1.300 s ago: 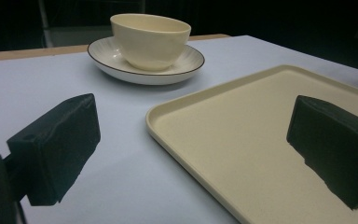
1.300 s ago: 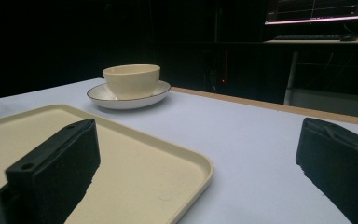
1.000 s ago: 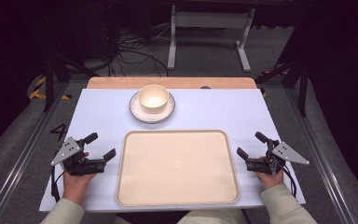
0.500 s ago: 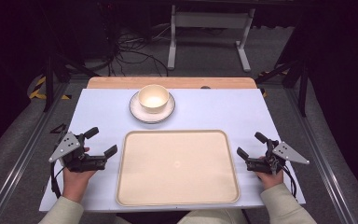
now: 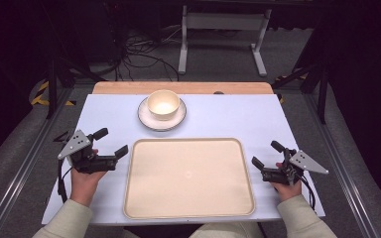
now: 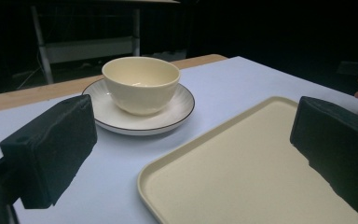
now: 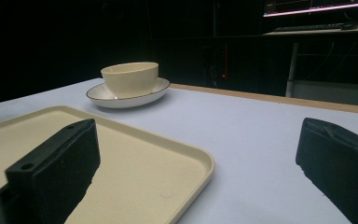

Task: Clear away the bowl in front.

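High view: the bowl (image 5: 163, 104) was seen in the upper centre of the frame, seated on the saucer (image 5: 151, 119), with the empty tray (image 5: 188, 176) just below it and apart from it. The left gripper (image 5: 110, 143) was held at the tray's left edge and the right gripper (image 5: 266, 154) at its right edge, each with jaws spread wide and nothing between them. The bowl was judged to be glazed ceramic: stiff, fairly heavy, slippery and liable to chip, so a hold across the rim wall was thought best, while the saucer would be taken by its thin lip. The table (image 5: 238, 116) was covered in a smooth pale blue sheet, with a wooden strip along its far edge. Beyond it, a dark room with floor cables (image 5: 129, 57) and a white stand (image 5: 222, 22) was visible.
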